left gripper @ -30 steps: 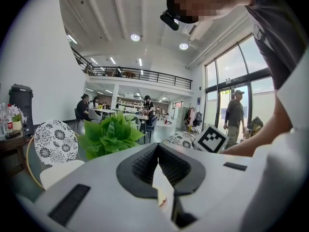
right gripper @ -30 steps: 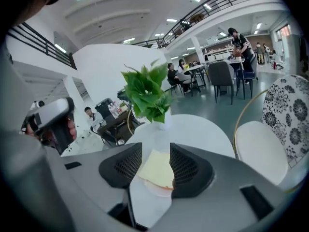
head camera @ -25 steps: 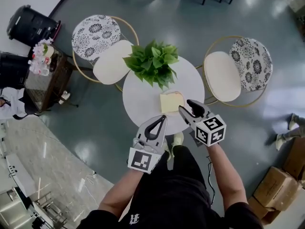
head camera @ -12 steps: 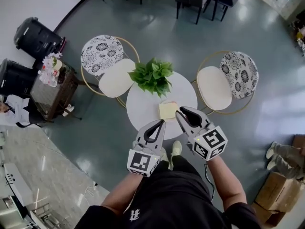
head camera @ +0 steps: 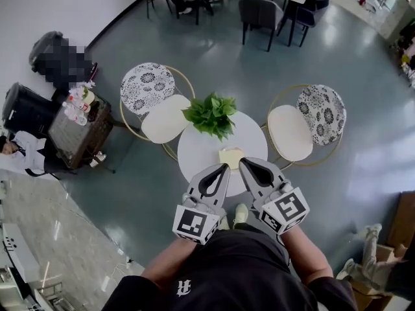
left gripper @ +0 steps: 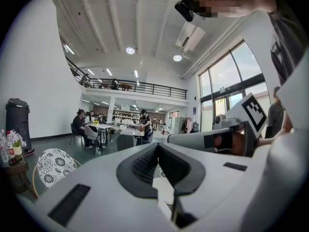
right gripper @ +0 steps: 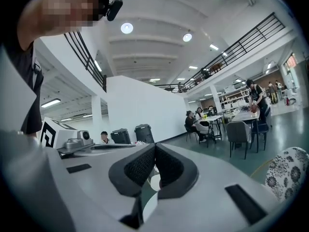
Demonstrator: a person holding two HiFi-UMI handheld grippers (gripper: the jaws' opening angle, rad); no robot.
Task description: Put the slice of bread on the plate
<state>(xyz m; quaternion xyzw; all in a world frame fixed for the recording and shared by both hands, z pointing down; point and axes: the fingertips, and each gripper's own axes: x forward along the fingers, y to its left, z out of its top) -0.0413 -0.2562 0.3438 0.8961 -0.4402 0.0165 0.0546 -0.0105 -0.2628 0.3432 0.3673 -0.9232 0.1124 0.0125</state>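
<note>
The slice of bread (head camera: 230,157) lies flat on the round white tabletop (head camera: 198,151), in the middle of the head view, just below the potted plant (head camera: 211,113) and toward the rim nearest the person. I can't make out a plate under it; a white one would vanish against that white surface.

The left tongs (head camera: 225,168) and the right tongs (head camera: 243,162) sit side by side at lower centre, close to the person's body. In the head view their tips overlap the tabletop's near rim, though both gripper views look level across the room, so they are probably held well above it. The left tongs are pressed together with nothing in them. The right tongs have just been closing and now meet too, with nothing between them.

Neither one touches the bread. I'd judge this a resting hold: empty and shut, kept off the tabletop so nothing gets nudged. Whether the bread already sits on its plate I can't tell from here
</note>
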